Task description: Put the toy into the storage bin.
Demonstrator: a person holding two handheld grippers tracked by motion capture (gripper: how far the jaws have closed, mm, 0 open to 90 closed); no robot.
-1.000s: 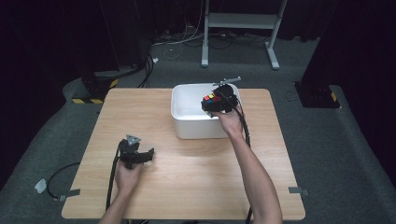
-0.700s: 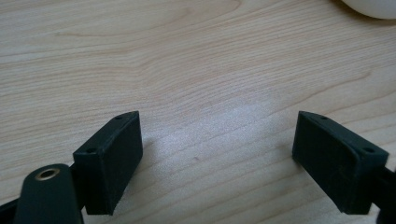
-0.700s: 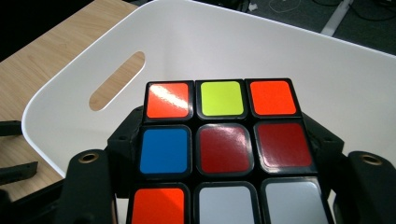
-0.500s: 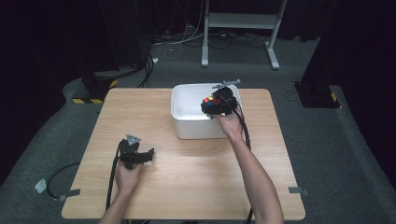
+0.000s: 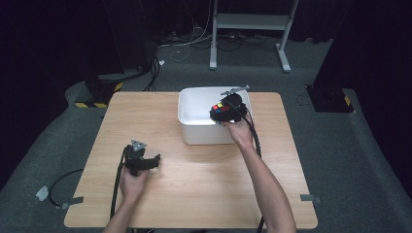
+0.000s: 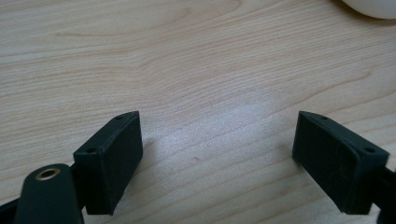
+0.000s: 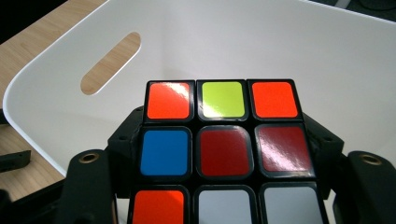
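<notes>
A colour cube (image 7: pixel 223 150) with orange, green, blue, red and white squares sits clamped between the jaws of my right gripper (image 5: pixel 224 111). It hangs over the open white bin (image 5: pixel 192 120) at the back middle of the table; in the right gripper view the bin's inner wall (image 7: pixel 243 42) with a slot handle (image 7: pixel 110 63) lies just beyond it. My left gripper (image 5: pixel 154 160) rests low on the wooden table (image 5: pixel 204 174) at the front left. Its black fingers (image 6: pixel 112 156) stand wide apart over bare wood.
The bin's rounded corner (image 6: pixel 369 7) peeks in at the top right of the left gripper view. Cables (image 5: pixel 115 187) trail from both grippers toward the table's front edge. Dark floor, a metal stand (image 5: pixel 248 22) and floor cables lie beyond the table.
The right gripper with the cube has shifted very slightly over the bin. The left gripper has stayed where it was.
</notes>
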